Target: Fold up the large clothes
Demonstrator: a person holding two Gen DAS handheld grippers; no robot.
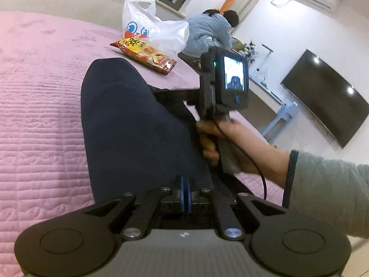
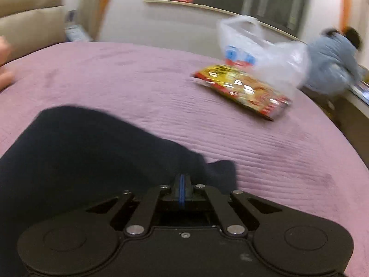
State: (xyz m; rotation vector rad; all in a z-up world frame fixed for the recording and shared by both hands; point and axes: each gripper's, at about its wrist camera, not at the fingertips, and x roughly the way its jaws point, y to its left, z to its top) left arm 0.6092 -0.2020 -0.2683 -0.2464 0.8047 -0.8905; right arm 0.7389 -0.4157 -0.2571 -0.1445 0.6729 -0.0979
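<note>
The dark garment (image 1: 129, 124) lay on the pink bedspread (image 1: 41, 115). The left gripper (image 1: 185, 185) was clamped on its near edge. The right gripper (image 2: 182, 188) pinched the near right corner, pads together on cloth. A snack packet (image 2: 242, 90) and plastic bag (image 2: 260, 53) lay far right.

Lying on pink quilted bedspread (image 1: 41, 106): snack packet (image 1: 144, 54), white plastic bag (image 1: 152, 28) just behind; wall-mounted television (image 1: 327, 97) beyond.
</note>
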